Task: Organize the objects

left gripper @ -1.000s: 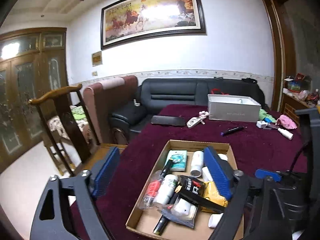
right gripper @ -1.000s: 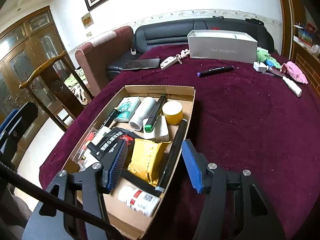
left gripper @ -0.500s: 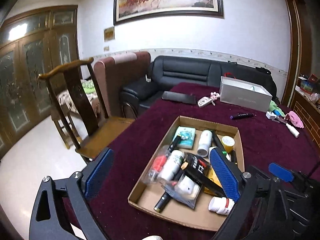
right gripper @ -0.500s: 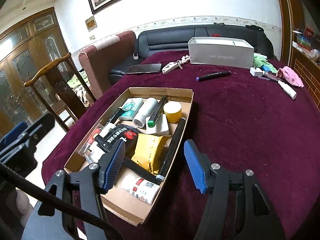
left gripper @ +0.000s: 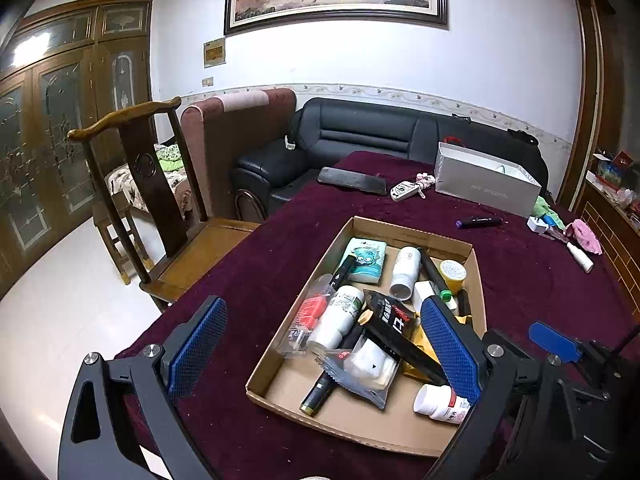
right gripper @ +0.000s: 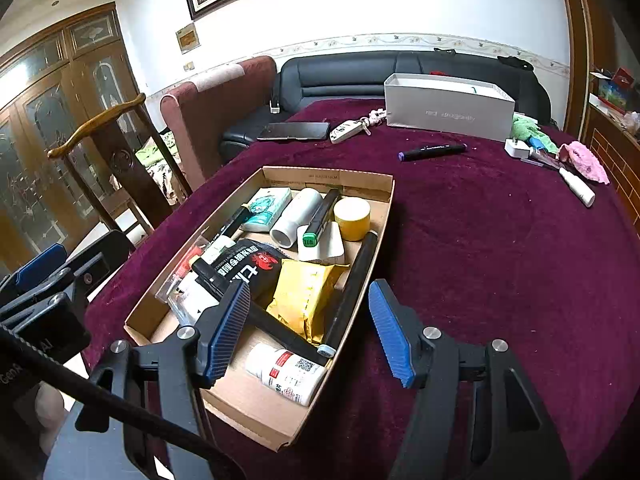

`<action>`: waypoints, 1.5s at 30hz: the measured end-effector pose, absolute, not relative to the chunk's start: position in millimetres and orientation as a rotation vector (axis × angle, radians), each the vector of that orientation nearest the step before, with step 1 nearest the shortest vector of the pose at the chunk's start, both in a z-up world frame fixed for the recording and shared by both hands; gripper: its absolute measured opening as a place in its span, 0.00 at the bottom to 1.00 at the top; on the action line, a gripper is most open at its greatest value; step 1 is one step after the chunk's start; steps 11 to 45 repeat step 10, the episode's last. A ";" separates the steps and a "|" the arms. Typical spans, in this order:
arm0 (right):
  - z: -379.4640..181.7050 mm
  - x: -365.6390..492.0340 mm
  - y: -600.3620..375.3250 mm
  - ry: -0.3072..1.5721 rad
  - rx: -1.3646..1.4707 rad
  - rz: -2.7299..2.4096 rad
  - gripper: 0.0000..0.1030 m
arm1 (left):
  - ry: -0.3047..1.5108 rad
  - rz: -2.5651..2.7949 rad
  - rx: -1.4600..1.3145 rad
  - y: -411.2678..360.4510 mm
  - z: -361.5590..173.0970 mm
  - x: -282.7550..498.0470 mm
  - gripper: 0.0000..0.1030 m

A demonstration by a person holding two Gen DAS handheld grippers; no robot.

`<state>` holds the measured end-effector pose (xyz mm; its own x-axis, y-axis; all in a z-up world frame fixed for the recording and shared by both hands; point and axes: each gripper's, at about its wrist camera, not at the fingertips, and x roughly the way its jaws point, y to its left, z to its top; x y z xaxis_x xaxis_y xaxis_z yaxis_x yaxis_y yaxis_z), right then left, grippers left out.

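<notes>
An open cardboard box (left gripper: 400,232) (right gripper: 328,176) lies on the dark red tablecloth. It holds a teal tissue pack (left gripper: 366,258), white bottles, a yellow-lidded jar (right gripper: 352,216), a black crab packet (right gripper: 244,268), a yellow packet (right gripper: 308,292), pens and a red-labelled pill bottle (right gripper: 284,372). My left gripper (left gripper: 323,305) hovers open over the box's near end, touching nothing. My right gripper (right gripper: 309,286) is open astride the box's right wall, with a long black stick (right gripper: 352,288) lying loose between its fingers.
Beyond the box lie a purple-capped marker (right gripper: 432,151), a grey box (right gripper: 448,110), a phone (left gripper: 352,180), a key fob (left gripper: 404,191), a white charger (right gripper: 516,148), a pink cloth (right gripper: 586,162) and a white tube (right gripper: 578,188). A wooden chair (left gripper: 132,184) stands left of the table.
The left wrist view has tipped down and levelled, so the whole box now shows. Both grippers' jaws stand slightly wider. The right gripper has stayed in place.
</notes>
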<state>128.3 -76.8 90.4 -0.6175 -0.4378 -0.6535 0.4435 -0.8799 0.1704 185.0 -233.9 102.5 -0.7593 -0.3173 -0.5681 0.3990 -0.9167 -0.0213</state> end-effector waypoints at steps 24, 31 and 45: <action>87.1 124.9 -75.7 0.004 1.005 -2.451 0.60 | 0.226 -2.643 0.805 -236.1 98.4 184.9 0.92; 87.1 124.9 -75.7 0.004 1.005 -2.451 0.60 | 0.226 -2.643 0.805 -236.1 98.4 184.9 0.92; 87.1 124.9 -75.7 0.004 1.005 -2.451 0.60 | 0.226 -2.643 0.805 -236.1 98.4 184.9 0.92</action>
